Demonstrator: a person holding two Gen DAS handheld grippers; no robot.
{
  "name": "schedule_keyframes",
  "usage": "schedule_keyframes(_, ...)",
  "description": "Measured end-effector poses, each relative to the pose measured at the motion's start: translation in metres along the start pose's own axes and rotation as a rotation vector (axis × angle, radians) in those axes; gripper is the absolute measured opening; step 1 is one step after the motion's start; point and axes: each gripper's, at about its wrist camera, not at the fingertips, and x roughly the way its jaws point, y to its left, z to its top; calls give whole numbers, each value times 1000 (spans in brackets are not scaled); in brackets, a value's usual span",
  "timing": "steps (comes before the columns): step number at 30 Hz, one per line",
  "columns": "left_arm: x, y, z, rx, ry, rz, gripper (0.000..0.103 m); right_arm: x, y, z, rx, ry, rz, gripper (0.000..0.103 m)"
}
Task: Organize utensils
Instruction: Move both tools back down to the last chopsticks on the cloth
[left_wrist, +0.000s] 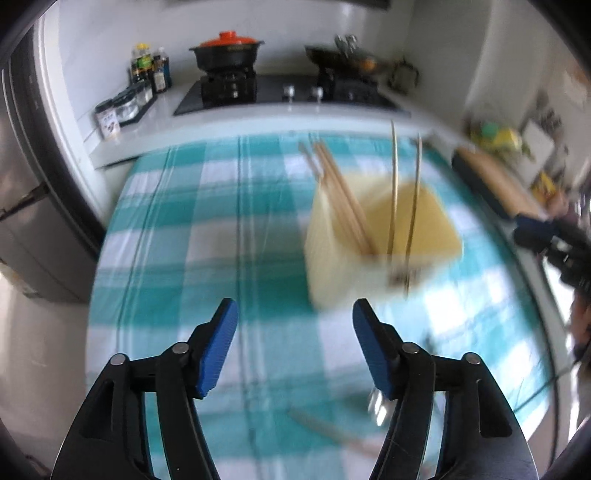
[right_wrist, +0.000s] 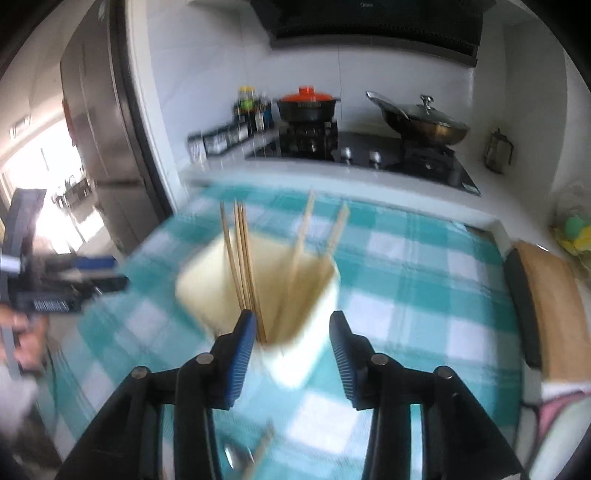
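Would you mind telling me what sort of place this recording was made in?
Most likely a home kitchen: a gas hob carries a black pot with an orange lid and a lidded wok, with sauce bottles alongside on the counter.

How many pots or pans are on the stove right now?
2. A black pot with an orange lid sits on the left burner, and a lidded wok sits on the right burner. Nothing else shows on the stove, though blur may hide small items.
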Motion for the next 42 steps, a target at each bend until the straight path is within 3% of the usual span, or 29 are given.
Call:
schedule_keyframes(4, -12, 0, -71, 44, 57, 23, 78, -22, 2, -72, -82, 163, -43, 51)
schedule_keyframes(7, -14, -5, -124, 28, 81, 35, 78, -33, 10, -145, -143, 234, -142, 51)
schedule_keyframes(9, -13, -11, -155, 1, 78, 37, 78, -36, 12, -187, -134, 226, -205, 51)
schedule_keyframes(11, -9, -18, -182, -38, 77, 43, 78, -37, 12, -227, -34, 189, -216, 51)
schedule_keyframes(14, -1, -30, -204, -105, 64, 49, 78, -37, 12, -261, 98, 95, -225, 51)
schedule_keyframes(19, 6, -52, -206, -178, 19, 29, 80, -36, 21, -276, 225, -51, -263, 51)
schedule_keyframes(24, 18, -73, -201, -167, 0, 68, 80, -24, 27, -278, 209, -28, -282, 51)
schedule_keyframes(30, 35, -81, -193, -222, 0, 86, 80, -23, 31, -279, 201, -23, -313, 51)
schedule_keyframes(39, 54, -98, -190, -152, -17, 163, 83, -23, 28, -279, 224, -27, -310, 51)
schedule_keyframes(42, 53, -99, -193, -126, -7, 153, 84, -22, 29, -279, 221, -19, -309, 51)
